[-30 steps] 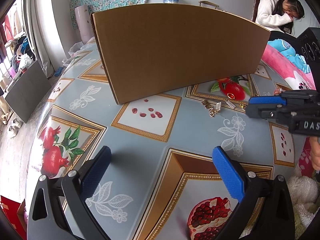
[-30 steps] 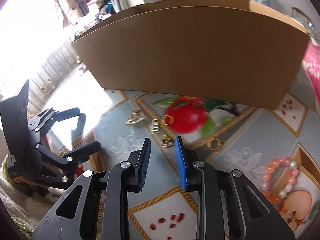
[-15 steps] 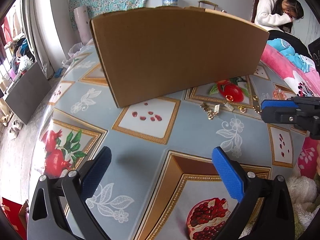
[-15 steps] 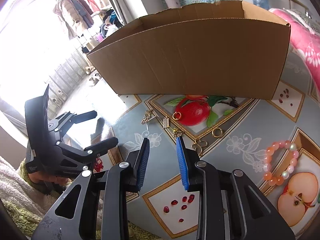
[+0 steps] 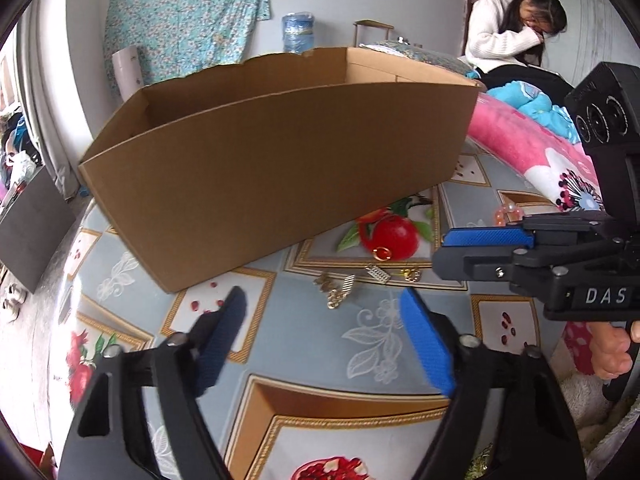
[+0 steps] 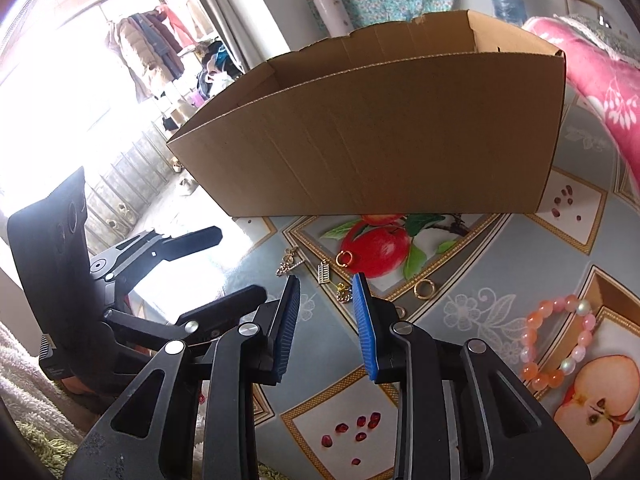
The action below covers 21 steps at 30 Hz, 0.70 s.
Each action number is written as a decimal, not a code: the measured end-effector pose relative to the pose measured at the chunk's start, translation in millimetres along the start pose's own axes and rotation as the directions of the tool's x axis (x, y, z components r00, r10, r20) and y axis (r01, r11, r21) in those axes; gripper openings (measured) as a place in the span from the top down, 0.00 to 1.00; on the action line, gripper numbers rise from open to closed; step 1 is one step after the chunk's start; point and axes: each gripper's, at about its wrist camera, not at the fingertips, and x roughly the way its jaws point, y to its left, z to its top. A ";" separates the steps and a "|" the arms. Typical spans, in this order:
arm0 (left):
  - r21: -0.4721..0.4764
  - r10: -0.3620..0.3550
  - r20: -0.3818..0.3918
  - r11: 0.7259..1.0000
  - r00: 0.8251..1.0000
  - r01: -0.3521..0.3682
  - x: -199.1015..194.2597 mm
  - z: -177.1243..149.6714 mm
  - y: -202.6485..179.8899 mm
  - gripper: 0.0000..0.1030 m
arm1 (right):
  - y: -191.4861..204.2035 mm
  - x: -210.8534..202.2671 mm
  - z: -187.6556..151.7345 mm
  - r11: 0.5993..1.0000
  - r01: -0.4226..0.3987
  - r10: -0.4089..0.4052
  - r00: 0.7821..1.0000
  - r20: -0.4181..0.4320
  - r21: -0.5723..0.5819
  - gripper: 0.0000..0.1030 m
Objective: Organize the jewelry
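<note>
Left gripper closing, empty, above tangled gold chain.

Jewelry pieces on the table before the cardboard box, bead bracelet at right

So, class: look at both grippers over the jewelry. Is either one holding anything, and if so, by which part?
Nothing is held. The left gripper, whose jaws have just been closing, and the right gripper both have empty gaps above the table.

Right claw body reads "DAS", perhaps cut off.
</note>
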 end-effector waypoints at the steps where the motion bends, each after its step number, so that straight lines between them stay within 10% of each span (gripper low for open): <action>1: 0.004 -0.005 -0.006 1.000 1.000 0.006 1.9 0.4 -1.8 0.39 | -0.4 1.2 -0.5 1.000 -0.001 0.001 1.000 -0.001 0.002 0.73; 8: 0.010 -0.040 -0.058 0.999 0.998 0.041 15.5 1.1 -6.8 0.78 | 0.6 5.5 -1.1 1.000 -0.021 0.021 1.000 -0.009 0.007 0.74; 21: 0.059 -0.058 -0.079 0.996 0.995 0.062 28.2 6.9 -9.0 0.92 | 2.8 9.6 0.1 1.000 -0.030 0.030 0.999 -0.015 0.008 0.74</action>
